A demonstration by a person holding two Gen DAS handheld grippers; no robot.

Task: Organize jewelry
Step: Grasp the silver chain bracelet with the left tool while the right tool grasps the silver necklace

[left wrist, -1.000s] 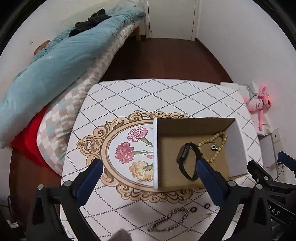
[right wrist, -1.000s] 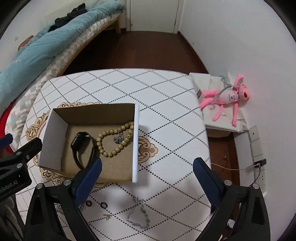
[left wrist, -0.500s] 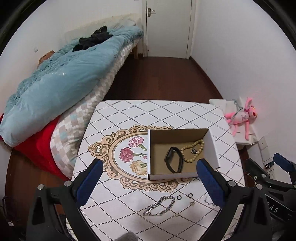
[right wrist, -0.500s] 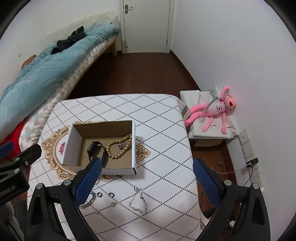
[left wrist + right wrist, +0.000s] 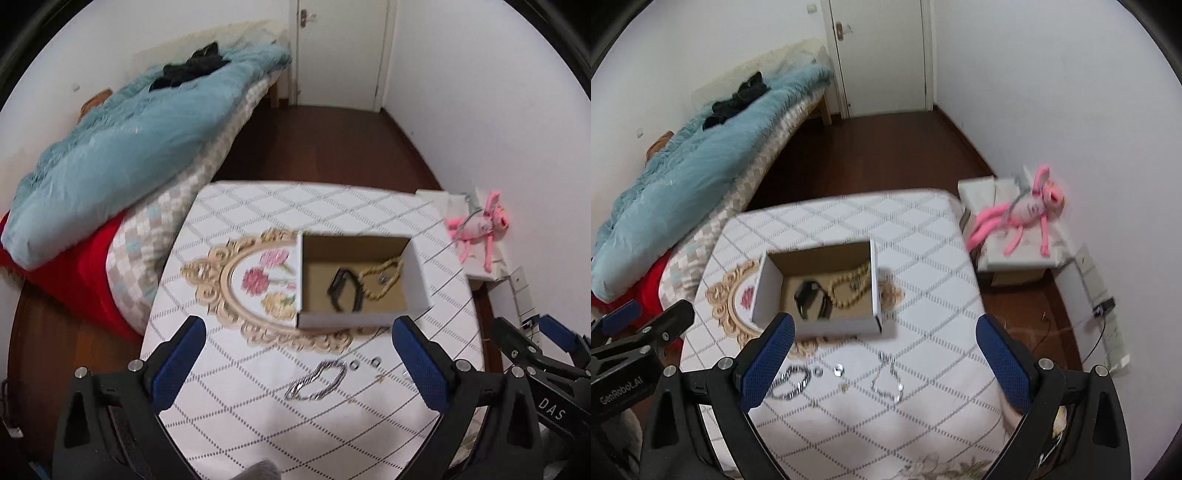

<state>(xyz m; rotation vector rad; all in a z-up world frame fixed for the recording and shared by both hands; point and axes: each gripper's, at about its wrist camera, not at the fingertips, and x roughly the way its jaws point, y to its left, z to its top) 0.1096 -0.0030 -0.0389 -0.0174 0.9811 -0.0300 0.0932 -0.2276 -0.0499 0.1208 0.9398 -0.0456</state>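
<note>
An open cardboard box [image 5: 417,280] [image 5: 875,291] sits on the patterned table. In it lie a black band [image 5: 345,290] [image 5: 809,299] and a beige bead necklace [image 5: 384,277] [image 5: 851,286]. In front of the box lie a thick silver chain bracelet [image 5: 316,380] [image 5: 792,382], two small rings [image 5: 365,363] [image 5: 827,370] and a thin silver chain [image 5: 886,376]. My left gripper [image 5: 299,362] and right gripper [image 5: 884,360] are both open and empty, held high above the table's near side.
The table [image 5: 295,206] has a white diamond cloth with a floral oval. A bed with a blue duvet [image 5: 122,147] stands to the left. A pink plush toy [image 5: 1023,210] lies on a low box at the right. A door is at the back.
Both grippers have risen and pulled back from the box, so the table and jewelry look smaller. Both stay open and empty. The jewelry has not moved.
</note>
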